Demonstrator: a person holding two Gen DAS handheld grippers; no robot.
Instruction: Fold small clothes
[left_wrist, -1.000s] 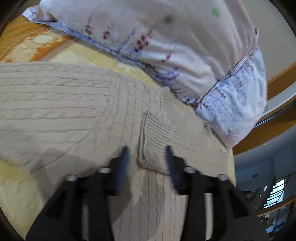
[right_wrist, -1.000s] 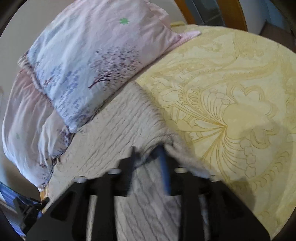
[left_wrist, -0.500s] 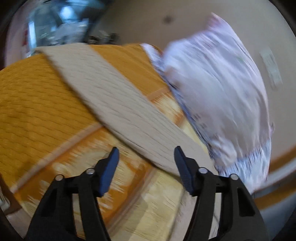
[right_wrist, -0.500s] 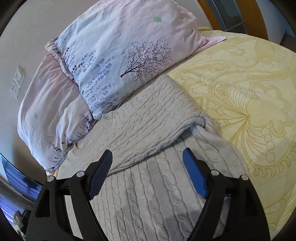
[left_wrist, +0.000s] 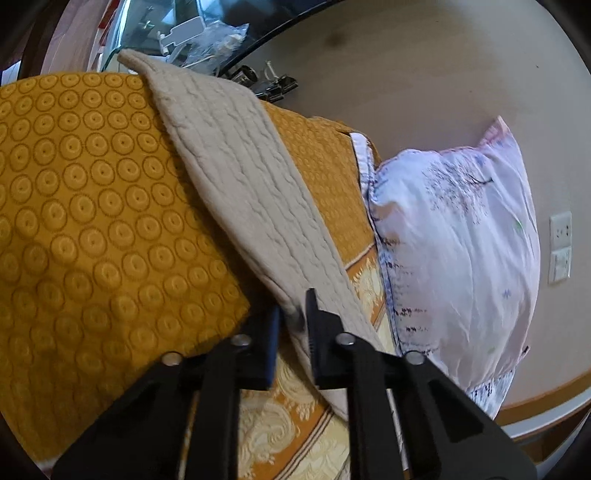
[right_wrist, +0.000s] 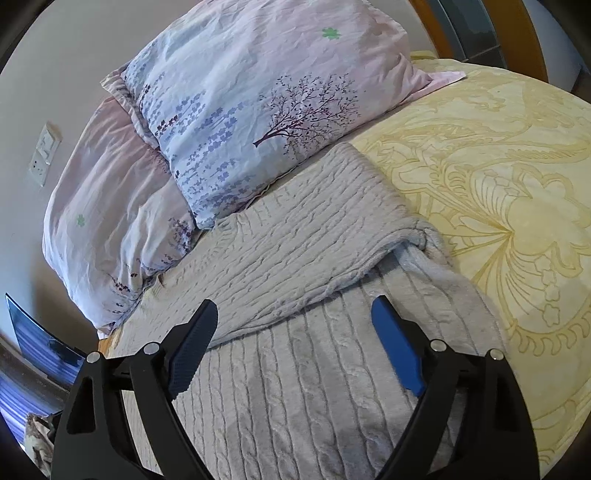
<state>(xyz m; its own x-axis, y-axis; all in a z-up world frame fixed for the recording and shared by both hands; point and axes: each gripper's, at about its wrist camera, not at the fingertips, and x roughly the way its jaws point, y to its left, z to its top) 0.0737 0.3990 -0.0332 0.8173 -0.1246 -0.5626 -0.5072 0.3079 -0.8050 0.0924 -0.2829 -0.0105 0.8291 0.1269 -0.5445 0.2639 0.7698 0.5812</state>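
Note:
A beige cable-knit sweater lies on the bed. In the left wrist view one long sleeve (left_wrist: 243, 177) runs from the upper left down to my left gripper (left_wrist: 293, 319), which is shut on the sleeve's near edge. In the right wrist view the sweater's body (right_wrist: 295, 387) spreads under my right gripper (right_wrist: 295, 332), and the other sleeve (right_wrist: 306, 243) lies folded across it. The right jaws are opening wide above the knit, their pads pressing on nothing.
Two floral pillows (right_wrist: 236, 92) (left_wrist: 454, 251) lean on the wall at the bed's head. An orange circle-patterned cover (left_wrist: 81, 229) hangs at the bed's side, and yellow bedspread (right_wrist: 498, 177) lies to the right. A glass surface with clutter (left_wrist: 184, 33) stands beyond the bed.
My left gripper swung away from the folded cuff to the outstretched sleeve and shut on its edge. The right gripper let go of the folded sleeve and spread wide.

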